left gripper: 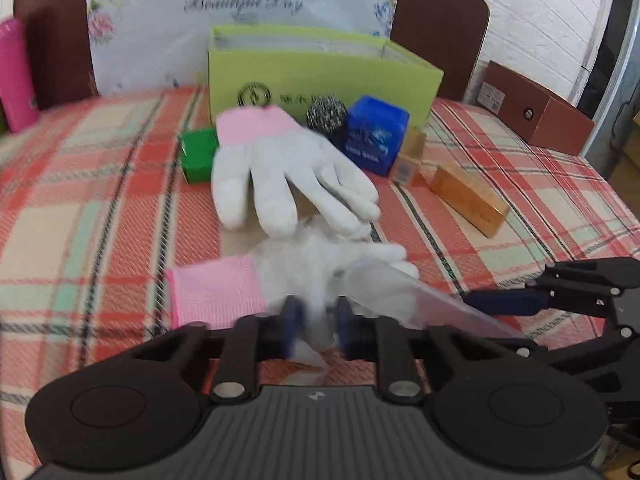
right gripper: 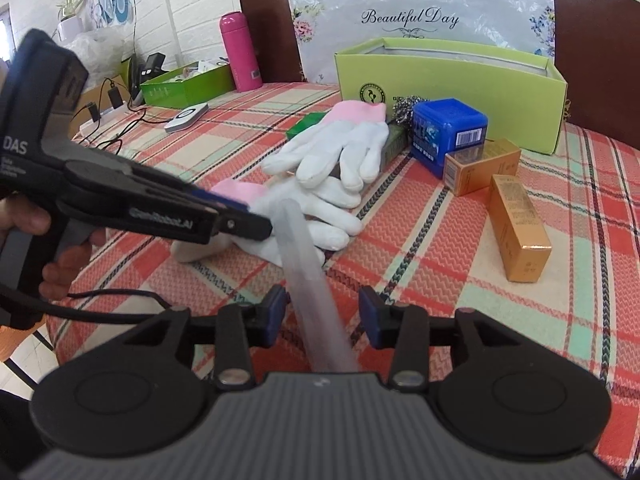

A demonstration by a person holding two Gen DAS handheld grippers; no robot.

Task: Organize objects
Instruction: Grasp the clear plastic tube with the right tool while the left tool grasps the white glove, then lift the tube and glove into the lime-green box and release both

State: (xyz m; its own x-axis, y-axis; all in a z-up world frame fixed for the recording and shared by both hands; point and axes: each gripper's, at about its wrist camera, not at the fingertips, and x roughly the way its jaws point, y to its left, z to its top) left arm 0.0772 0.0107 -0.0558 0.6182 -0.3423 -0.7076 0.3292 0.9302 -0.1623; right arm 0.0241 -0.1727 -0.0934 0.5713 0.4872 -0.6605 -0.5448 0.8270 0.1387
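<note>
Green box as landmark, blue cube, steel scourer, small green box and glove crowding its front, two gold cartons front-right, bare checked tablecloth front-left, pink bottle far left

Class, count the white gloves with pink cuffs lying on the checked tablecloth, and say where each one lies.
2. One glove lies flat before the green box, fingers toward the camera. The other glove lies nearer, crumpled, at the left gripper. Any others hidden would be out of sight.
</note>
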